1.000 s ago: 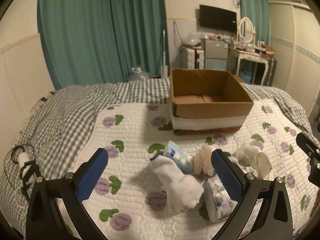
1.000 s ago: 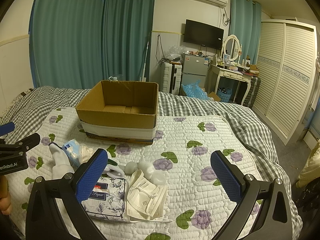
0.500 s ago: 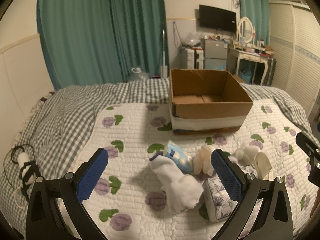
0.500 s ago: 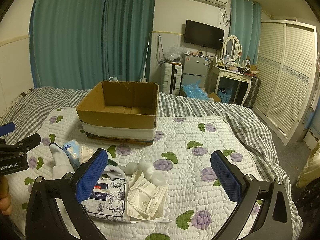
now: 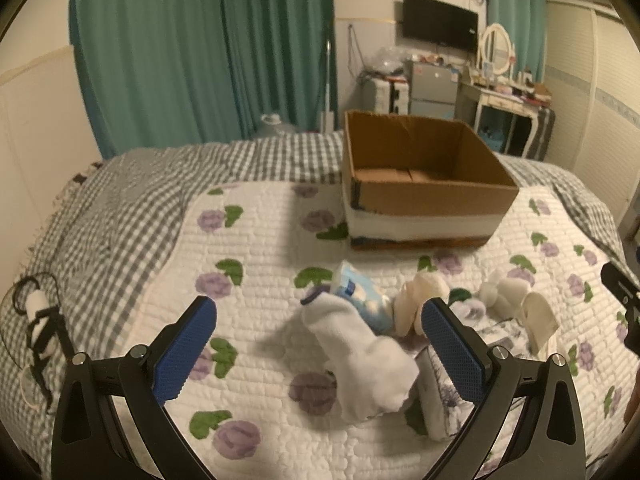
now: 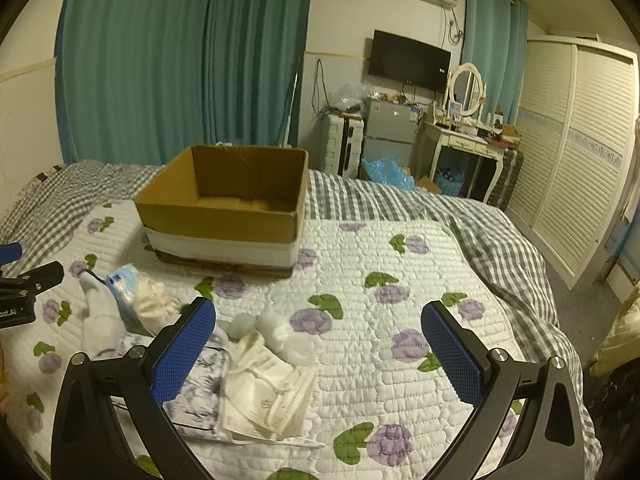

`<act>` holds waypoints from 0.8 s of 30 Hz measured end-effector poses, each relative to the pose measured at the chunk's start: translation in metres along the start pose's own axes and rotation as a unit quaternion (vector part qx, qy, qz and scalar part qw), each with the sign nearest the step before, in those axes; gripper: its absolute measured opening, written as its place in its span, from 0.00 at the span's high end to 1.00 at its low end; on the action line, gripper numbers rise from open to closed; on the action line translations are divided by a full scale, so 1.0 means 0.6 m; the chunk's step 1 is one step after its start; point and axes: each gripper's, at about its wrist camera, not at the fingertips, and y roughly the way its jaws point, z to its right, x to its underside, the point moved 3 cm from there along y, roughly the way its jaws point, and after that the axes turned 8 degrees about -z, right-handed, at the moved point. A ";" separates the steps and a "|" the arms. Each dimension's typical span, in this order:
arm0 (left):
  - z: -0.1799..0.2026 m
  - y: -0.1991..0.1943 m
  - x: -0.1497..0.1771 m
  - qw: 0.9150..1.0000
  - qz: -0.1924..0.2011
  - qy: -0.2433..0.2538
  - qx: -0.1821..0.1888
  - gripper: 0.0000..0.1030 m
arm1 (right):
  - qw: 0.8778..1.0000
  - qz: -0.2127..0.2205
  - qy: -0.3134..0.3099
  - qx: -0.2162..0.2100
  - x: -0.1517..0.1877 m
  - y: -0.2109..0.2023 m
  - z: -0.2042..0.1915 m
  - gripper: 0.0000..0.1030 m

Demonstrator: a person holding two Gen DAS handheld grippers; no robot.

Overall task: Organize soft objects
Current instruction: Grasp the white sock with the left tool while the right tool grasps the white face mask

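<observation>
Both views now sit a little nearer the pile than half a second ago, so the approach has begun. The left gripper (image 5: pixel 318 334) has fingers wide apart over the sock (image 5: pixel 360 358); the right gripper (image 6: pixel 318 338), equally spread, hangs empty above the masks (image 6: pixel 268 394). Beyond the pile, the box (image 6: pixel 224 216) on the bed (image 6: pixel 400 280) holds nothing yet.

An open, empty cardboard box (image 6: pixel 224 216) is seen upright on a floral quilt. Scattered before it: a white sock (image 5: pixel 360 356), a blue-white packet (image 5: pixel 360 294), cream masks (image 6: pixel 268 396) and a floral tissue pack (image 6: pixel 200 400).
</observation>
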 end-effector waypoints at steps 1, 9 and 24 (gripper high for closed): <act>0.000 0.006 0.003 1.000 -0.005 0.001 0.001 0.00 | 1.000 -0.004 -0.001 0.002 0.001 0.006 0.003 0.00; 0.006 0.065 0.029 0.998 -0.059 0.003 0.016 0.04 | 0.999 -0.033 -0.014 -0.010 0.030 0.047 0.015 0.00; 0.049 0.138 0.070 0.993 -0.104 0.048 0.026 0.04 | 0.989 -0.139 -0.011 -0.041 0.116 0.149 0.016 0.00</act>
